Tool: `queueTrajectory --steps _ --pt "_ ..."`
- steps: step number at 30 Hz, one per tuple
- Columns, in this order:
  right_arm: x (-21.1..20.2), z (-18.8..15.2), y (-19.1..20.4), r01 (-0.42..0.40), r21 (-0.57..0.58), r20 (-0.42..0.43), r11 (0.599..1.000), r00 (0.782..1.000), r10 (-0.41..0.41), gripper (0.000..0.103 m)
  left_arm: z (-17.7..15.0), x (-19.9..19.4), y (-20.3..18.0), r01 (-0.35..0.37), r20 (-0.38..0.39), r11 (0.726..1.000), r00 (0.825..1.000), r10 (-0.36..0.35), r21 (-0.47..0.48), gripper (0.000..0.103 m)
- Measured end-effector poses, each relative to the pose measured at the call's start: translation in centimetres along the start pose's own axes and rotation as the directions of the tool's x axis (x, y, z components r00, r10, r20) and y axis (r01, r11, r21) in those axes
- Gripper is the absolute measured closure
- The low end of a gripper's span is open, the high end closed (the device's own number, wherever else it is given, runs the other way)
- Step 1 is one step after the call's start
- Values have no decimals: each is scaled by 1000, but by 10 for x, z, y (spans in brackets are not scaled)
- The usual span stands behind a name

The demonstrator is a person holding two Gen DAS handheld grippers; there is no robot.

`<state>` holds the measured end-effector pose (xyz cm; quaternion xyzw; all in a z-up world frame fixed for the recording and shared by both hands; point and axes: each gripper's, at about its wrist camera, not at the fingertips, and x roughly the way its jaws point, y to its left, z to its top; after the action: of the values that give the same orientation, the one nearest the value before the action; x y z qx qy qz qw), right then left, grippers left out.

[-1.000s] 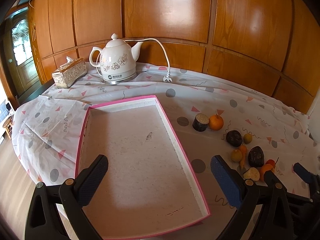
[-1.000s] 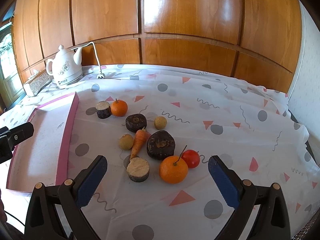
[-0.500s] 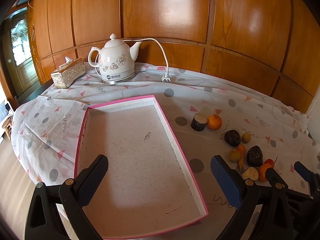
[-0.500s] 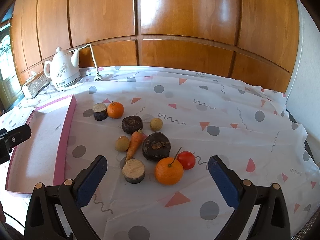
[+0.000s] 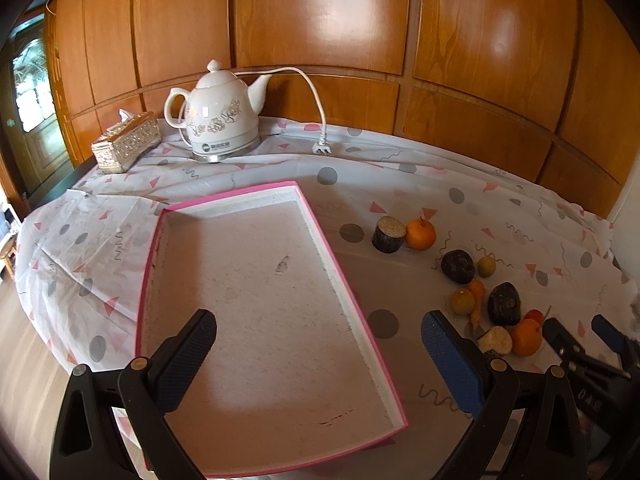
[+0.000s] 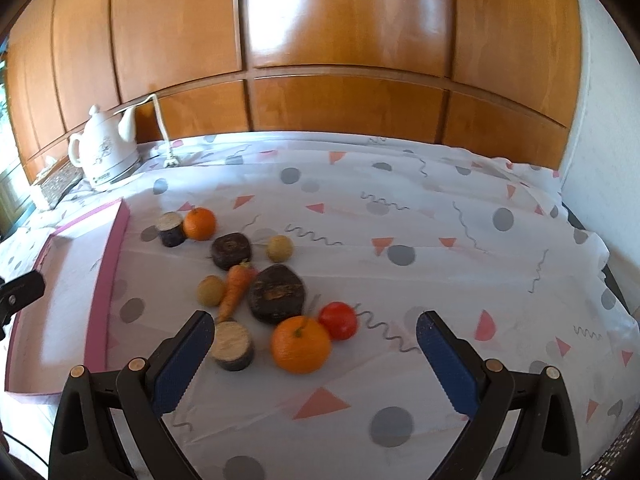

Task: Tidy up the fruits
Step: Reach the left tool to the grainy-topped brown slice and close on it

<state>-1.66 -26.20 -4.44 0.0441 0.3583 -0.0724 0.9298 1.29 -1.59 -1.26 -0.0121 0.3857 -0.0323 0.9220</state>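
A pink-rimmed tray (image 5: 344, 280) lies empty on the tablecloth; it also shows in the right wrist view (image 6: 108, 264). My left gripper (image 5: 318, 354) is open and empty above the tray's near end. My right gripper (image 6: 314, 354) is open and empty, just short of a large orange (image 6: 301, 345), a red tomato (image 6: 338, 321) and a cut brown round (image 6: 232, 345). Behind them lie a dark fruit (image 6: 278, 293), a carrot (image 6: 236, 290), two small yellow fruits (image 6: 210, 290), another dark fruit (image 6: 232, 250), a second orange (image 6: 199, 223) and a cut round (image 6: 172, 229).
A white kettle (image 5: 220, 120) with its cord and plug (image 5: 322, 146) stands at the back, next to a silver tissue box (image 5: 126, 146). Wood panelling (image 6: 320, 60) runs behind the table. The right gripper shows at the left wrist view's right edge (image 5: 592, 356).
The right gripper has moved forward and lower toward the fruit pile, which now looks larger and nearer. The left gripper has drifted slightly; both stay open.
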Motion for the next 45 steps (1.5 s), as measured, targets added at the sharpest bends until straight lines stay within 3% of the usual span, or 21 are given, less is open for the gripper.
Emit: queueTrajectory --steps 4,8,14,23,34,45 --pt "4 2 -26 47 54 -7 997 999 -47 0 2 4 1 103 -29 994 994 -104 -27 0" --pt "9 0 -54 104 113 -27 988 994 -101 0 9 8 -1 143 -53 989 988 -144 -31 0" --pt "21 -7 -90 188 174 -81 967 981 -176 0 21 21 -3 115 -97 993 989 -115 -5 3" --pt "35 -23 -123 270 209 -145 940 959 -243 0 28 35 -4 145 -130 989 982 -140 30 13" --pt "46 -35 -147 329 257 -176 909 941 -291 2 49 59 -19 206 -163 973 969 -187 105 47" --pt "46 -41 -177 400 374 -217 836 915 -341 2 67 99 -38 177 -189 972 971 -147 153 51"
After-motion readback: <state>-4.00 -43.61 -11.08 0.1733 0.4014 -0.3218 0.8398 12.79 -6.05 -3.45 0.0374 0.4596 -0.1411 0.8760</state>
